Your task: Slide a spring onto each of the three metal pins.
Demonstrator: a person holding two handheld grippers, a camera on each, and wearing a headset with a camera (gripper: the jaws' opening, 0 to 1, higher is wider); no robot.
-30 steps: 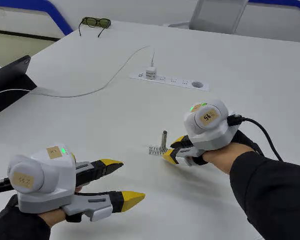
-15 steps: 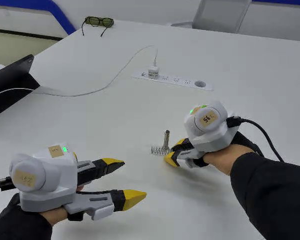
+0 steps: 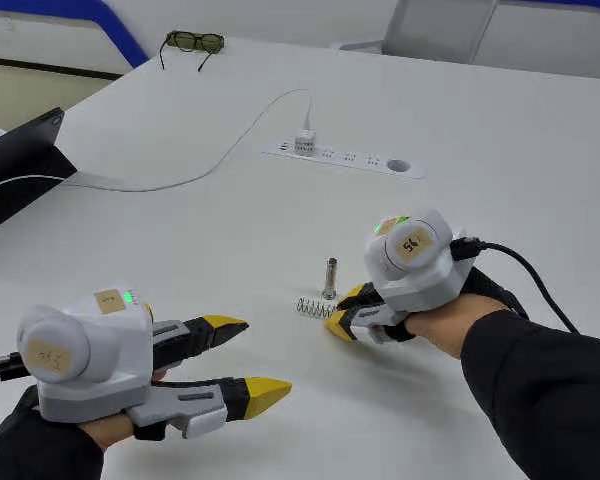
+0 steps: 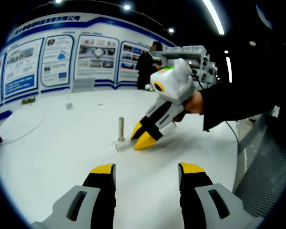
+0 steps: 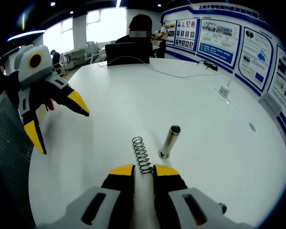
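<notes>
Your right gripper (image 5: 144,171), at the bottom centre of the right gripper view, has its jaws drawn nearly together on the near end of the spring (image 5: 141,151). The yellow tips cover the pinch itself. The spring lies flat on the white table (image 5: 109,109), just left of the upright metal pin (image 5: 168,141) and apart from its base. Your left gripper (image 3: 248,357), lower left in the head view, has its jaws spread wide and empty. You cannot tell whether its underside touches the table.
</notes>
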